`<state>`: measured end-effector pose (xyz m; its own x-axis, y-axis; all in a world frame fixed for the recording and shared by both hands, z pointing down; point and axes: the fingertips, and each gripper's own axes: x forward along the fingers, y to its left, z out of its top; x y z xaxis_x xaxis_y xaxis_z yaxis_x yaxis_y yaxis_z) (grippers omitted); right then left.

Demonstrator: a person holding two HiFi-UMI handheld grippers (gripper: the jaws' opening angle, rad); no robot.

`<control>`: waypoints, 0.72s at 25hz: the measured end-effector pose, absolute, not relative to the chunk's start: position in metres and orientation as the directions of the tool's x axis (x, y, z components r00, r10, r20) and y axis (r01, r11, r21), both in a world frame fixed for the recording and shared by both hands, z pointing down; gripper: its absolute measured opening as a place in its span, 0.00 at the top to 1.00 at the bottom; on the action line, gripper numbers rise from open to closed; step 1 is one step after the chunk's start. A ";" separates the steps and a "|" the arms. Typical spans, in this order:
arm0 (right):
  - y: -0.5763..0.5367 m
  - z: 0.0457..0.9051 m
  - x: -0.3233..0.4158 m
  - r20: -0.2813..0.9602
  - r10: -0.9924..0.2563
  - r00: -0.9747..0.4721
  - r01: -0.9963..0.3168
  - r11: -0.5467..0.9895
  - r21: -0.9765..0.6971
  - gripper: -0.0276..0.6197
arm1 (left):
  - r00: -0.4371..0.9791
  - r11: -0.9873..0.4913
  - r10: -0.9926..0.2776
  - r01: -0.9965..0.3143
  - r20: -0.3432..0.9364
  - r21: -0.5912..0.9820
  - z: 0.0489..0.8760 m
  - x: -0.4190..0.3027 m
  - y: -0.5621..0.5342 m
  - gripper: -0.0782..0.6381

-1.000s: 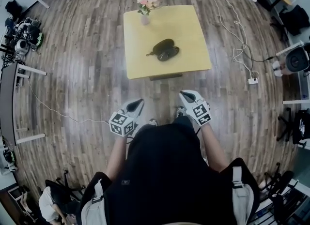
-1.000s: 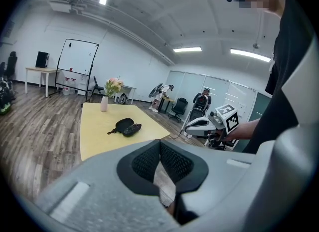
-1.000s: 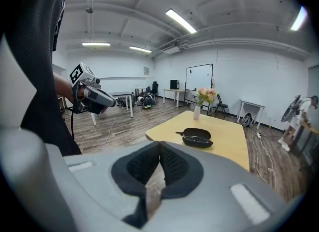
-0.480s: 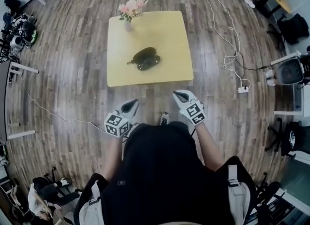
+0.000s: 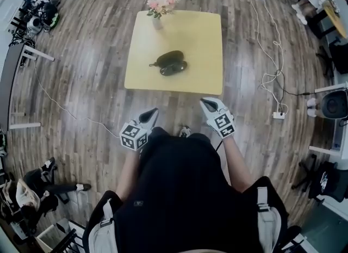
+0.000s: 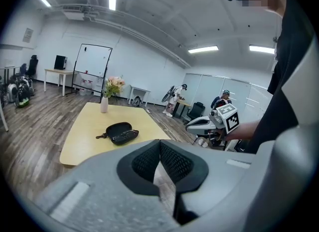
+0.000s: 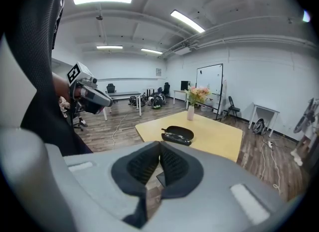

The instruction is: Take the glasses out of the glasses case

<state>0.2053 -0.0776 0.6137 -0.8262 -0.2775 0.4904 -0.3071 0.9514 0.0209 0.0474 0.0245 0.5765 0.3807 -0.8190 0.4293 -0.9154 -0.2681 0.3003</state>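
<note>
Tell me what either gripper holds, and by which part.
Nothing: the left gripper and right gripper are shut, empty; the open glasses case lies on the table, apart from both.

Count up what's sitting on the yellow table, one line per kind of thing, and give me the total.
Glasses case, lying open: 1
Glasses, lying in the case: 1
Vase of flowers: 1
Total: 3

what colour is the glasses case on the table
Black. The glasses case lies open on the yellow table, seen best in the left gripper view.
</note>
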 end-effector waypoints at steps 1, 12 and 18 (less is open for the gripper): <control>-0.079 0.614 0.205 0.484 -0.275 -0.831 -0.305 0.952 0.018 0.95 | 0.374 -0.262 -0.821 -0.918 0.432 0.297 0.576 0.048 0.024 0.88; -0.090 0.611 0.211 0.472 -0.281 -0.836 -0.319 0.948 0.000 0.95 | 0.379 -0.261 -0.824 -0.914 0.422 0.310 0.570 0.064 0.005 0.88; -0.102 0.614 0.204 0.498 -0.271 -0.824 -0.309 0.951 0.006 0.95 | 0.377 -0.241 -0.822 -0.909 0.427 0.339 0.582 0.053 0.000 0.88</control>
<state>0.2041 -0.1023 0.6143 -0.8239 -0.2712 0.4976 -0.3094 0.9509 0.0059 0.0530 -0.0001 0.5815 0.3769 -0.8220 0.4268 -0.9094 -0.2410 0.3389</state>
